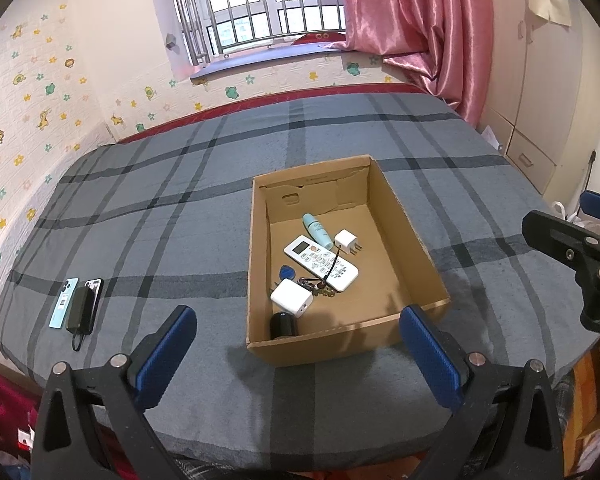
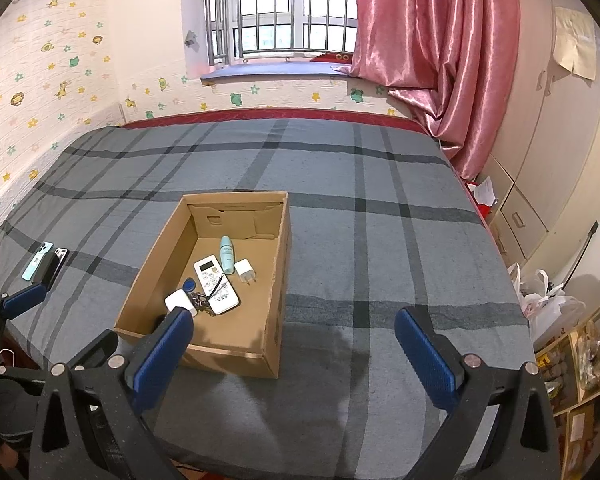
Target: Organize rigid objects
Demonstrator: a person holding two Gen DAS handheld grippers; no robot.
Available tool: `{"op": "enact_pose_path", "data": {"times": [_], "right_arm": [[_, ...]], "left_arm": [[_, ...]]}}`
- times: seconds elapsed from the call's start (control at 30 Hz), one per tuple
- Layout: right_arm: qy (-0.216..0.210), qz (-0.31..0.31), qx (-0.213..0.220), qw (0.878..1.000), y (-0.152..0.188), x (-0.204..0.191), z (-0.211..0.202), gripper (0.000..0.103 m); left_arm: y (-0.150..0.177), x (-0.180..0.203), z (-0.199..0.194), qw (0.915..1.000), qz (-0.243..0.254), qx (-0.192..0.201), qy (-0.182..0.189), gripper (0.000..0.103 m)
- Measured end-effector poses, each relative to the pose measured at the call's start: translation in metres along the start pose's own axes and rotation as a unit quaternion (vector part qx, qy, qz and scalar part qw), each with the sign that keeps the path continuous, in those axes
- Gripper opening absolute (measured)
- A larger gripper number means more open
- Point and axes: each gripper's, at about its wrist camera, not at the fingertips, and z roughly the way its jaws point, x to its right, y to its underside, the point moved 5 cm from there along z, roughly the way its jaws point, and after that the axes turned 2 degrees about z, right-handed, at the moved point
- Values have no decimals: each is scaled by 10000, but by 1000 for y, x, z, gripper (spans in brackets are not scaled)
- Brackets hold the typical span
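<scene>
Three things remain outside the cardboard box (image 1: 400, 216): a light-blue phone (image 1: 63, 303), a dark phone (image 1: 95, 286) and a black power bank (image 1: 81, 309) lying across them, near the bed's (image 1: 180, 200) left edge. Both the left gripper (image 1: 296, 344) and right gripper (image 2: 294, 346) are spread wide and empty. The power bank is best lifted first, pinched across its narrow sides, its cable (image 1: 77, 342) kept clear.

Box (image 1: 396, 216) set mid-bed (image 1: 180, 184); remote (image 1: 321, 263), bottle (image 1: 318, 231), chargers and keys (image 1: 318, 286) held inside. Two phones (image 1: 78, 304) laid far left, near bed edge.
</scene>
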Motion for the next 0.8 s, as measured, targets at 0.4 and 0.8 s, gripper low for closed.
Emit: {"op": "enact_pose_path", "data": {"times": [0.4,0.8], "right_arm": [[0,29,0,10000,0,1,0,103],[0,45,-2,10000,-1,0,0,103]], "left_arm": [[0,0,0,10000,14,-11,-1,103],[-1,3,3,10000,43,-36,39,103]]}}
